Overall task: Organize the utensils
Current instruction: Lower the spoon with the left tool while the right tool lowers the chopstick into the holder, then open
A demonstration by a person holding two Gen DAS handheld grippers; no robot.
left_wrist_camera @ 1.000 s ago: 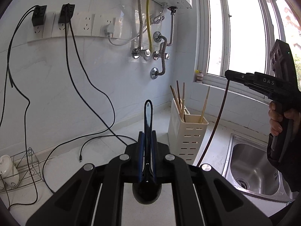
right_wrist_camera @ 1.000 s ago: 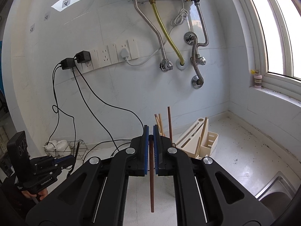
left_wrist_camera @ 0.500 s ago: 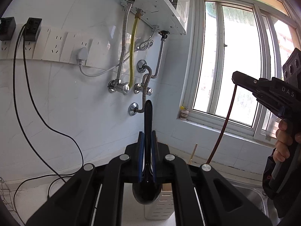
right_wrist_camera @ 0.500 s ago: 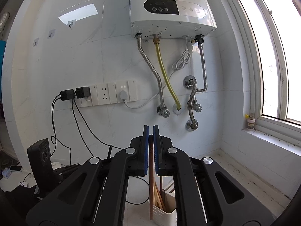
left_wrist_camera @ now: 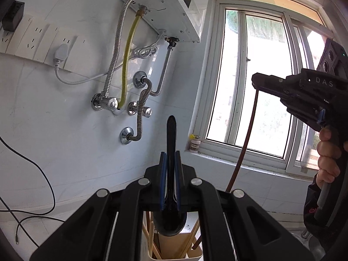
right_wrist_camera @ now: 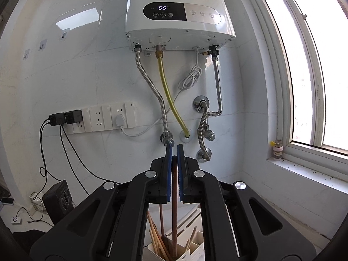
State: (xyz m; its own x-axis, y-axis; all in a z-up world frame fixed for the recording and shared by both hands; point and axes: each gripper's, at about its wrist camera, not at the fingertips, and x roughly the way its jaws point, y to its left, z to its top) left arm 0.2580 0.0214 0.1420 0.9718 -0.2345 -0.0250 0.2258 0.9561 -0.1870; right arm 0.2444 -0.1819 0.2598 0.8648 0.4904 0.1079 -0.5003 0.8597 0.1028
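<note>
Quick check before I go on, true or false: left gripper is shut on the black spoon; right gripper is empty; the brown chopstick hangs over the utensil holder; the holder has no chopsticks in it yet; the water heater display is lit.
1. The left gripper is shut on the black spoon: true.
2. The right gripper is empty: false, it is shut on a brown chopstick.
3. The chopstick hangs over the utensil holder: true.
4. The holder has none yet: false, several light chopsticks stand in it.
5. The water heater display is lit: true.
</note>
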